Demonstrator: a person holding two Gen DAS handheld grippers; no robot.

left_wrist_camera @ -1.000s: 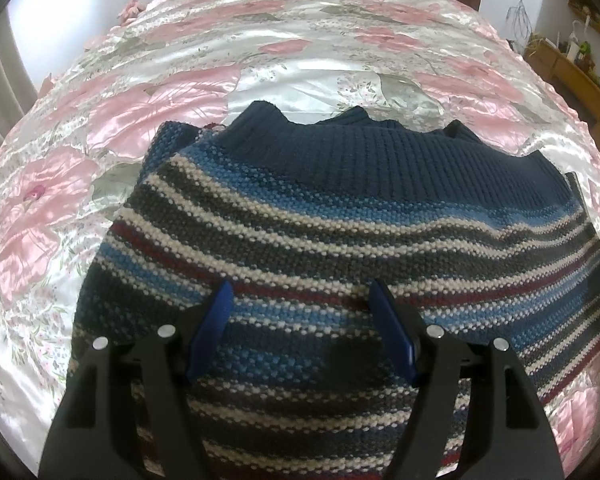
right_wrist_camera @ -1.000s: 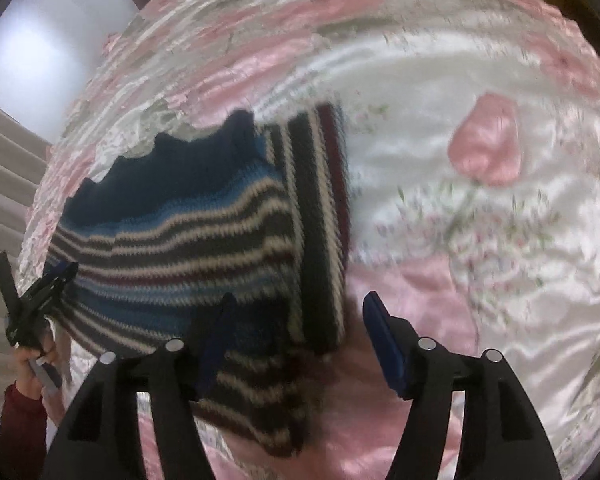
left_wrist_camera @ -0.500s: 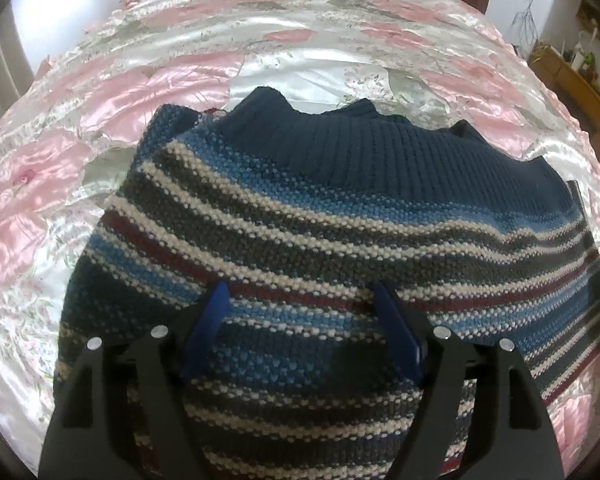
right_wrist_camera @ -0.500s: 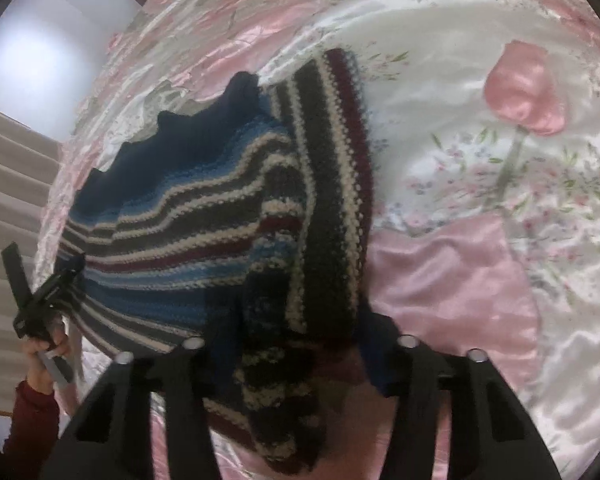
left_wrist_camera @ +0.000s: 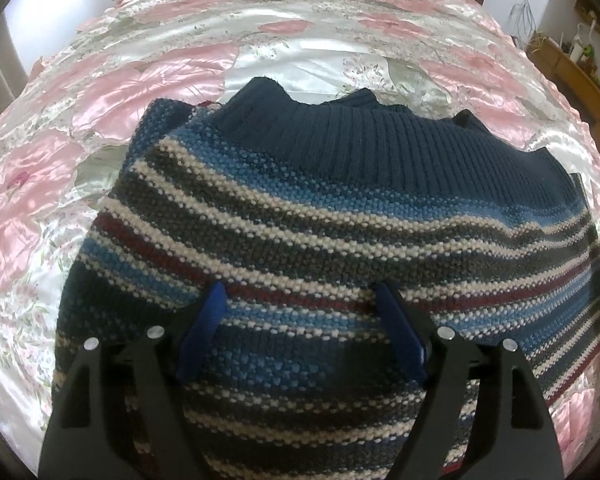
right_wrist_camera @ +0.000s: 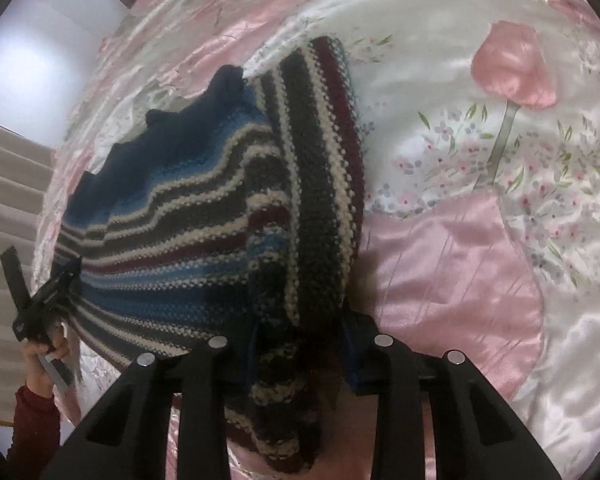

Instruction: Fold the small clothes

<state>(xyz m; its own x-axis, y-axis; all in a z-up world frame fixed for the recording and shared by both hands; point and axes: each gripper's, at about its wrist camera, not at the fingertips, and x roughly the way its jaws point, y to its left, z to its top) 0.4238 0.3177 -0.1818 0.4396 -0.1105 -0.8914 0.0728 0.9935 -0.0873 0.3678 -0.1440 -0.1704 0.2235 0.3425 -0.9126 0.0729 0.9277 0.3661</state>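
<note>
sweater [right_wrist_camera: 204, 216] hides right gripper [right_wrist_camera: 300, 354] fingertips

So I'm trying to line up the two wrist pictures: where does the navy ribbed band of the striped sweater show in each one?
Left wrist: the navy ribbed band runs across the upper middle, along the far edge of the striped sweater, beyond the left gripper.
Right wrist: the band lies upper left, slanting along the sweater's left edge.
Shared landmark: the pink floral satin bedspread under the sweater.
</note>
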